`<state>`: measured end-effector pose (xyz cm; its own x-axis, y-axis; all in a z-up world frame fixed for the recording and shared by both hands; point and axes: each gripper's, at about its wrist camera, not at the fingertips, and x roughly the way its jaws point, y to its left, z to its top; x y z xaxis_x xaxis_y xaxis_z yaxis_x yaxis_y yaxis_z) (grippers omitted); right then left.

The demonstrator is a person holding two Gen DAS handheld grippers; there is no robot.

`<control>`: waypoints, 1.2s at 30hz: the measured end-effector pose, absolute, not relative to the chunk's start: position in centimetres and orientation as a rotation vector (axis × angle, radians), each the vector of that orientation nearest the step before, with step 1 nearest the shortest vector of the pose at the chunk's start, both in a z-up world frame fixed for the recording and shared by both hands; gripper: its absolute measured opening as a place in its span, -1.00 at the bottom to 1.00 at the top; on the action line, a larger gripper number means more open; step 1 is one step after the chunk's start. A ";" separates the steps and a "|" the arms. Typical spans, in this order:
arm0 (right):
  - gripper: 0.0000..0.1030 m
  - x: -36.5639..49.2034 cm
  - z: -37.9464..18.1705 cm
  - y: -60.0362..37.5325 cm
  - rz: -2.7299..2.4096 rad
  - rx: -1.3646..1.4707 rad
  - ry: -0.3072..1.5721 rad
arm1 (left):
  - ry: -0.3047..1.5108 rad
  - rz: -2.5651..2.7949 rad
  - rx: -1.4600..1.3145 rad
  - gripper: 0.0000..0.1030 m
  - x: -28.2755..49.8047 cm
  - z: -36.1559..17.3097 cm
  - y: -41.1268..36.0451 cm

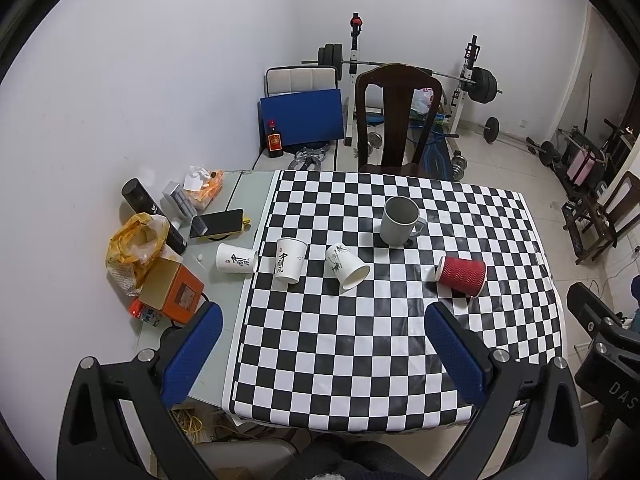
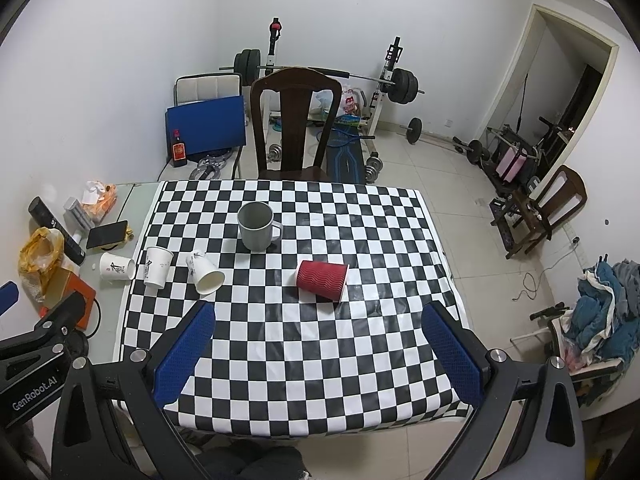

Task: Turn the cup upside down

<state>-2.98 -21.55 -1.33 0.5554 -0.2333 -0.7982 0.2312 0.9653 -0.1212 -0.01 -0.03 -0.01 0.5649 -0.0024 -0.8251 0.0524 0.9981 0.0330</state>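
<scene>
**Both tools wide, cups untouched**

Blue pads of your left tool point(image 1: 322, 350) sat nearest the lens, spread wide with nothing between them, hovering over the near edge of the bench point(image 1: 360, 360) and its checkered cloth. Your right tool point(image 2: 318, 350) was the same: jaws fully apart, empty, above the near half of the cloth. Each tool's body showed at the edge of the other's view.

Red ribbed cup point(image 2: 321, 281) lay on its side mid-cloth, mouth facing right, touching neither tool. Grey mug point(image 2: 258, 226) stood upright behind it and to the left, handle to the right, apart from the red cup.

Left of those you had three white paper cups. One white cup point(image 2: 205, 272) lay tipped with its mouth toward you. Another printed cup point(image 2: 157, 266) stood upright just beside it, mouth up. A third cup point(image 2: 116, 267) lay on its side off the cloth on the bare grey bench top, mouth to the right.

Far left clutter: black phone point(image 1: 217, 223), orange box point(image 1: 172, 290), yellow bag point(image 1: 134, 248), tissue pack point(image 1: 204, 189). Dark wooden chair point(image 2: 295, 120) stood at the far side of the bench, barbell rack point(image 2: 328, 76) behind it against the wall.
</scene>
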 end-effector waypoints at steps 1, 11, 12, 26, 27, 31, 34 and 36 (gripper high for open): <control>1.00 -2.7 -1.1 -21.3 -0.277 -0.005 0.943 | 0.971 -0.033 0.056 1.00 0.0 0.0 0.0; 1.00 -2.5 -0.7 -21.1 -0.275 -0.002 0.942 | 0.972 -0.034 0.053 1.00 0.0 0.0 0.0; 1.00 -2.4 -0.7 -21.0 -0.276 -0.002 0.942 | 0.971 -0.034 0.054 1.00 0.0 0.0 -0.1; 1.00 -2.5 -0.7 -21.1 -0.275 0.000 0.941 | 0.970 -0.035 0.050 1.00 0.0 0.0 0.0; 1.00 -2.6 -0.8 -21.2 -0.274 0.000 0.941 | 0.969 -0.034 0.051 1.00 0.0 0.0 0.0; 1.00 -2.5 -0.9 -21.3 -0.272 0.000 0.941 | 0.972 -0.033 0.049 1.00 0.0 0.0 0.0; 1.00 -2.4 -0.4 -20.8 -0.269 0.000 0.941 | 0.971 -0.035 0.048 1.00 0.0 0.0 0.0; 1.00 -2.4 -0.6 -21.1 -0.270 0.000 0.940 | 0.971 -0.033 0.047 1.00 0.0 0.0 0.0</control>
<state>-2.43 -21.07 -0.64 0.5588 -0.2288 -0.7971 0.2289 0.9664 -0.1170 -0.01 -0.01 -0.03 0.5641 -0.0067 -0.8257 0.0488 0.9985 0.0253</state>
